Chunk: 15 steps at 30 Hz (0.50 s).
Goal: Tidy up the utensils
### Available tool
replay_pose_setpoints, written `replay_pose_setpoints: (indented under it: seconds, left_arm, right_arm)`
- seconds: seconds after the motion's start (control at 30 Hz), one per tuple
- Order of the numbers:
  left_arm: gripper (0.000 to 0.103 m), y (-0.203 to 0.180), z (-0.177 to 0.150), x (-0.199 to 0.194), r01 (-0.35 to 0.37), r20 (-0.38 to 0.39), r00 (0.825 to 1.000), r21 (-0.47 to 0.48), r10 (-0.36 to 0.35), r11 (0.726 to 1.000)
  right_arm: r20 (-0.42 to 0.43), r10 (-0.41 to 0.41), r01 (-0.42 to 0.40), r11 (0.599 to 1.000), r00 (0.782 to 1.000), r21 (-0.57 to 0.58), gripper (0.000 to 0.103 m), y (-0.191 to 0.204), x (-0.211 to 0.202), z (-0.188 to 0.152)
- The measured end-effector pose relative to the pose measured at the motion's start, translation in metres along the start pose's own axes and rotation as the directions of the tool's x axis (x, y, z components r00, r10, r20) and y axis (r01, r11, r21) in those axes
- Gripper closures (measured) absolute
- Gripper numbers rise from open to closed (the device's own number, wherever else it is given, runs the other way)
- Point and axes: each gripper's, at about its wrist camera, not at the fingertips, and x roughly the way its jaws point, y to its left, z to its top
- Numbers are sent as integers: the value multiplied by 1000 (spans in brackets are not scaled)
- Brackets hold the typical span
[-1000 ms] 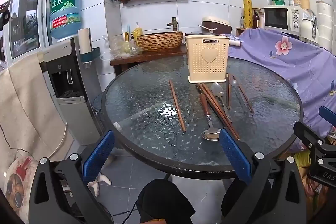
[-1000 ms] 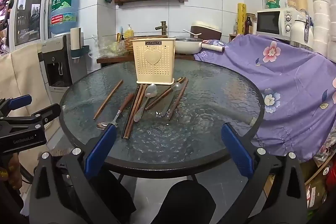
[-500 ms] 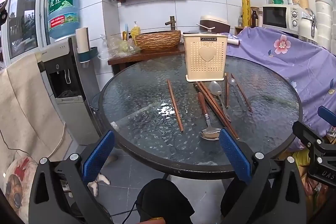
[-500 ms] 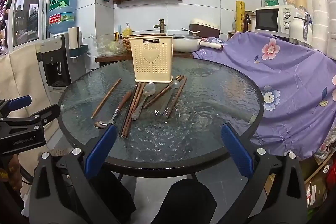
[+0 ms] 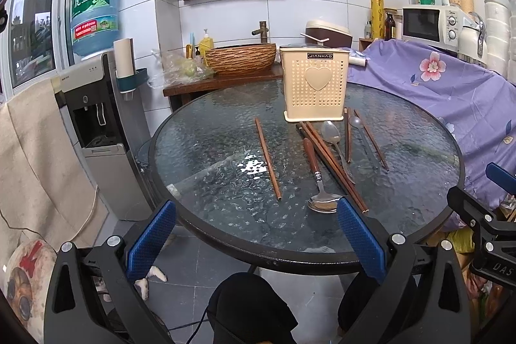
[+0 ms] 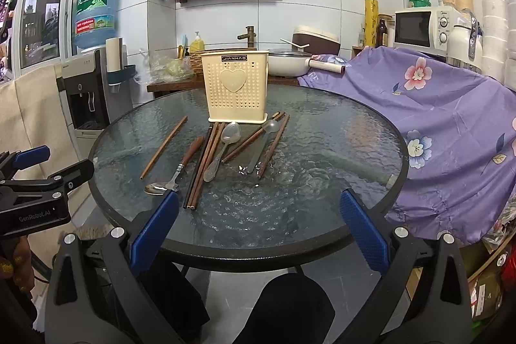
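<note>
A cream perforated utensil holder (image 5: 314,87) (image 6: 237,95) with a heart on its front stands upright on the round glass table (image 5: 206,150) (image 6: 322,150). In front of it lie several brown chopsticks (image 5: 332,162) (image 6: 203,165), one lone chopstick (image 5: 267,158) (image 6: 163,147) off to the left, a wooden-handled metal spoon (image 5: 317,182) (image 6: 175,173) and two translucent spoons (image 5: 333,139) (image 6: 222,150). My left gripper (image 5: 256,239) is open and empty before the table's near edge. My right gripper (image 6: 258,231) is likewise open and empty, short of the rim.
A water dispenser (image 5: 96,118) stands left of the table. A purple flowered cloth (image 6: 451,124) covers furniture on the right. Behind the table a wooden counter carries a woven basin (image 5: 240,58), a white pan (image 6: 290,63) and a rice cooker (image 6: 317,39).
Both cameras shifted only slightly; the table scene drifts a little in each view. No utensil moved and both grippers stayed open.
</note>
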Motion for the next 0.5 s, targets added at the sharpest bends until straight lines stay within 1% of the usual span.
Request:
replay_pose_setpoints:
  seconds: [0.5]
  left_arm:
    - [6,3,-2,7,9,-20,1000,-9,-9,1000]
  right_arm:
    - [-15,3,-3,1000,1000,-3,5,2,4,1]
